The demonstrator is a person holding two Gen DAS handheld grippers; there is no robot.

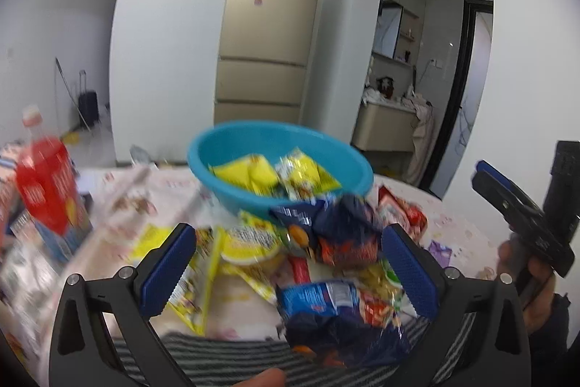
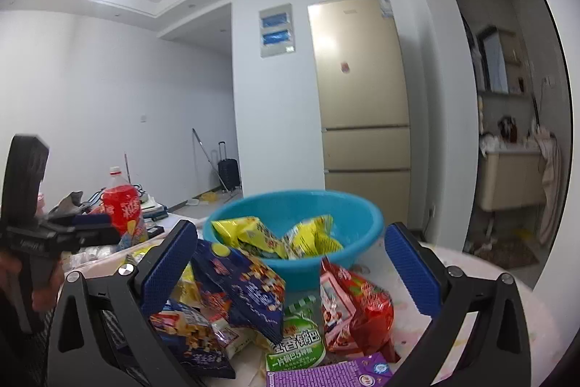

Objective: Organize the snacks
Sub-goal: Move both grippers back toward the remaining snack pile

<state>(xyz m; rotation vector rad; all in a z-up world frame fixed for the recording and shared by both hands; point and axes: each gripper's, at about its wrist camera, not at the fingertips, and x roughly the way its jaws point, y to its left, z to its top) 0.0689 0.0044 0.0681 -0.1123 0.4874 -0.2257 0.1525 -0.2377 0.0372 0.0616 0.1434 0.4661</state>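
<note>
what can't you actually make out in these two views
- Left wrist view: motion blur smears the red drink bottle and the dark blue snack bag; their print is unreadable.
- Right wrist view: the purple box is cut off by the bottom edge.
- Both views: the blue bowl wall hides how deep the yellow packets sit.

A tall beige fridge (image 2: 362, 89) stood against the white wall, with a grey panel (image 2: 276, 31) beside it. A dark suitcase (image 2: 228, 173) stood on the floor farther back. A red soda bottle (image 2: 121, 205) stood upright on the bench (image 1: 467, 234).
</note>
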